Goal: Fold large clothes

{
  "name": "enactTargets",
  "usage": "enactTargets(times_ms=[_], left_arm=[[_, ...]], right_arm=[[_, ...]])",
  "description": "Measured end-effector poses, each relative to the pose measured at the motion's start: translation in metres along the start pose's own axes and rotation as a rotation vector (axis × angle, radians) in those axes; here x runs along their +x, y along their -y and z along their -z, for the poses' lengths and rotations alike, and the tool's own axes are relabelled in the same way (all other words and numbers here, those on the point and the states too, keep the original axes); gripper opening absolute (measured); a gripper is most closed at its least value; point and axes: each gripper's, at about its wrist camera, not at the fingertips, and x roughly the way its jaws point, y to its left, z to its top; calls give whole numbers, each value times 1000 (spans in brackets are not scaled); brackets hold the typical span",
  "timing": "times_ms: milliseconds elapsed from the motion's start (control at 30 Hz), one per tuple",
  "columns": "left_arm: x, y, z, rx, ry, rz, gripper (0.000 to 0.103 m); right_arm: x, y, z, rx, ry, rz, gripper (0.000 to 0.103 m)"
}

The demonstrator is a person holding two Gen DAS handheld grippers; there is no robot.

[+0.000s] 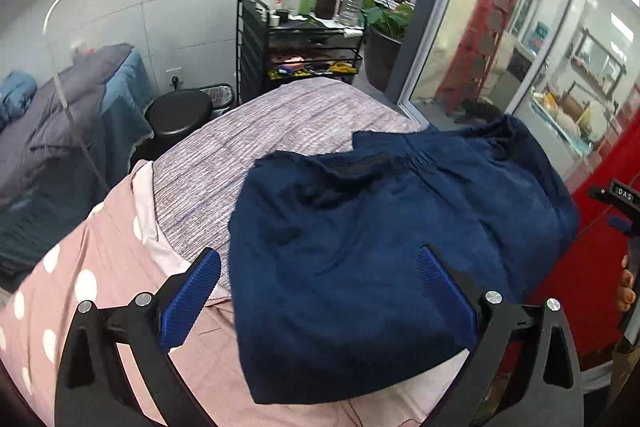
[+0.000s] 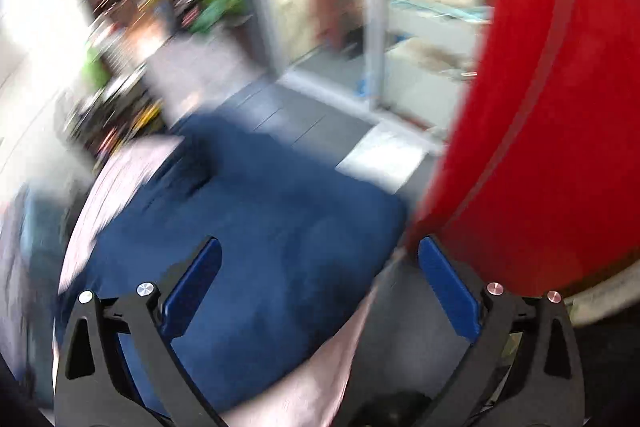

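1. Our left gripper [image 1: 318, 291] has its jaws spread wide and holds nothing. Its blue pads [image 1: 192, 301] straddle the near left part of the navy garment [image 1: 380, 239]; we cannot tell whether either pad touches the cloth.

2. Our right gripper [image 2: 320, 287] is likewise released, jaws apart and empty. The right wrist view is heavily blurred, so we take it to be mid-swing. It hangs over the near right edge of the navy garment [image 2: 256, 243].

3. The garment looks like shorts or a skirt with a gathered elastic waistband [image 1: 420, 157] at the far end. It lies bunched and rumpled on the bed, not flat, with creases across the middle. Its right side reaches the bed's edge, beside a red panel [image 1: 576, 267].

4. Under it, a grey-striped cover [image 1: 248, 147] spreads toward the far end of the bed, and a pink polka-dot sheet [image 1: 80, 275] lies at the near left.

5. Further out: a black rack [image 1: 296, 43] topped with bottles, a black stool [image 1: 178, 115], a second bed with grey bedding [image 1: 64, 123], and a glass partition [image 1: 500, 39] on the right.

6. Our judgement of the step: early. The garment is laid out but no clean fold shows, and neither gripper has a hold.

7. The next move likely calls for both grippers to come down on the near hem corners, close on a single edge of cloth, and pull it smooth before folding toward the waistband. The risk is pinching the sheet along with the garment.
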Motion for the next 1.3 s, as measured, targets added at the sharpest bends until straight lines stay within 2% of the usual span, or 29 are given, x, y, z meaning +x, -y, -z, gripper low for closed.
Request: enactTargets(times_ms=[133, 233, 467, 700, 1300], left_arm=[[6, 35, 18, 88, -85, -24, 97], [8, 50, 34, 125, -139, -43, 97], [0, 60, 49, 153, -168, -51, 97], [0, 57, 53, 107, -212, -60, 97], [1, 67, 59, 132, -242, -45, 97]], right_arm=[[1, -48, 32, -179, -104, -74, 97], [-1, -72, 58, -278, -130, -61, 97], [-8, -98, 100, -450, -116, 18, 97], [-7, -95, 102, -456, -120, 27, 97], [-2, -92, 112, -450, -171, 19, 97]])
